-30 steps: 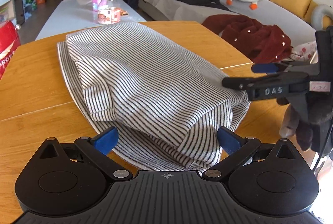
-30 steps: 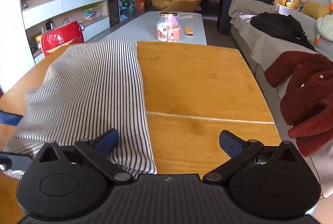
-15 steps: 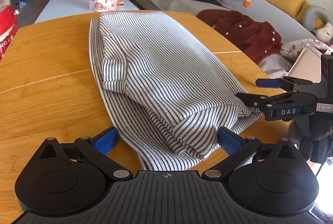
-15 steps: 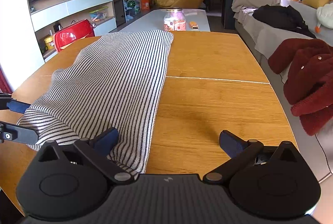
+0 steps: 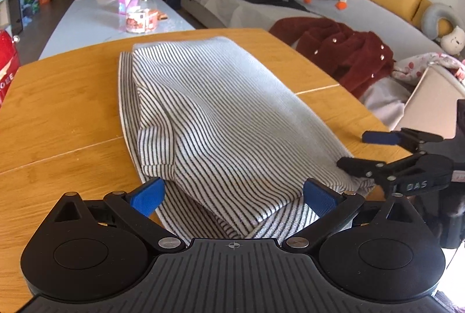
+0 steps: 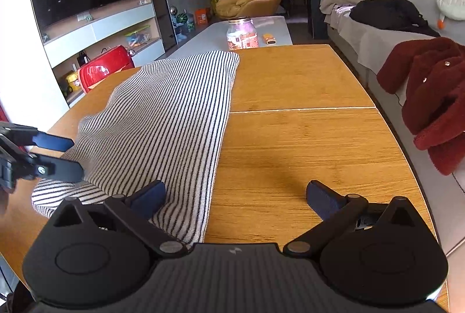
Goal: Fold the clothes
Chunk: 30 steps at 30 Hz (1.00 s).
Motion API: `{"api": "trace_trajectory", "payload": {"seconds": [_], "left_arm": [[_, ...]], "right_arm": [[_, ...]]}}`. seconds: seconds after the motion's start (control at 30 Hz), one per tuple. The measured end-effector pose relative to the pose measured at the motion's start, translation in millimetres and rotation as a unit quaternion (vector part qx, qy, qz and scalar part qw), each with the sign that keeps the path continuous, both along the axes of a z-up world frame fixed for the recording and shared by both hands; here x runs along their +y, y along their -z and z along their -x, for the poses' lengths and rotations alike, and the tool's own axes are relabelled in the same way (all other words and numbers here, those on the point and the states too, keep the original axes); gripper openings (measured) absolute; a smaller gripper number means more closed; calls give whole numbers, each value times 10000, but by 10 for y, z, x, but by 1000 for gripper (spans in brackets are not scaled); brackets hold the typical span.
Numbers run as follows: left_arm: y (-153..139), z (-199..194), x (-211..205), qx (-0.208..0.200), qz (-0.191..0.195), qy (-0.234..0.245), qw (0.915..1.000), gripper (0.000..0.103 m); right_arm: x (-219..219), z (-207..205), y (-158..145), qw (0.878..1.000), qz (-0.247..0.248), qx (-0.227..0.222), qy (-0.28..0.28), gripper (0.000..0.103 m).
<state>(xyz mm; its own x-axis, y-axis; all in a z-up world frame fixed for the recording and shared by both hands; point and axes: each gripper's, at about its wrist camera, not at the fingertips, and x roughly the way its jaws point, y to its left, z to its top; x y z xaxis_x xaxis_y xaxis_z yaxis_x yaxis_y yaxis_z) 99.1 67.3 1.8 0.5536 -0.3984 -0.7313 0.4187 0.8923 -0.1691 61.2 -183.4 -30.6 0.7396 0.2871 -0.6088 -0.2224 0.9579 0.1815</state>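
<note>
- Striped garment (image 5: 221, 121) lies lengthwise on the wooden table (image 6: 293, 138), already doubled into a long band; its far end points toward the glass jar (image 6: 242, 33) beyond the table.
- Our left gripper (image 5: 232, 193) sits at the garment's near end, blue pads spread wide with the cloth's near edge lying between them; nothing is pinched.
- Our right gripper (image 6: 235, 196) is at the garment's near right corner, also spread apart; its left pad rests over the striped hem, its right pad over bare table.
- From the left wrist view, the right gripper's fingers flank the garment's right corner without clamping it.
- Step in hand, as we judge it: lining up on the near end for the next fold.
- Next move likely calls for both grippers closing on the two near corners, then carrying that end over toward the jar end.
- Near edge is bunched in loose layers, so we should catch every layer.
</note>
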Motion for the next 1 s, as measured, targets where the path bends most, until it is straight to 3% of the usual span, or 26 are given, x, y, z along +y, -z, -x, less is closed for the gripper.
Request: {"api": "trace_trajectory", "payload": {"seconds": [0.27, 0.57, 0.63, 0.73, 0.9, 1.0], "left_arm": [[78, 34, 3, 193, 18, -122, 9997, 103], [83, 201, 52, 1, 57, -51, 10000, 103], [75, 228, 78, -38, 12, -75, 10000, 103], [64, 285, 143, -105, -2, -106, 9999, 103], [74, 334, 216, -142, 111, -200, 9996, 103], [69, 362, 225, -196, 116, -229, 9995, 103]], "right_arm": [[36, 100, 12, 9997, 192, -38, -139, 103], [44, 150, -62, 9993, 285, 53, -227, 103], [75, 196, -167, 9986, 451, -205, -200, 103], [203, 328, -390, 9926, 716, -939, -287, 102], [496, 280, -510, 9896, 515, -1077, -805, 81], [647, 158, -300, 9891, 787, -627, -1072, 79]]}}
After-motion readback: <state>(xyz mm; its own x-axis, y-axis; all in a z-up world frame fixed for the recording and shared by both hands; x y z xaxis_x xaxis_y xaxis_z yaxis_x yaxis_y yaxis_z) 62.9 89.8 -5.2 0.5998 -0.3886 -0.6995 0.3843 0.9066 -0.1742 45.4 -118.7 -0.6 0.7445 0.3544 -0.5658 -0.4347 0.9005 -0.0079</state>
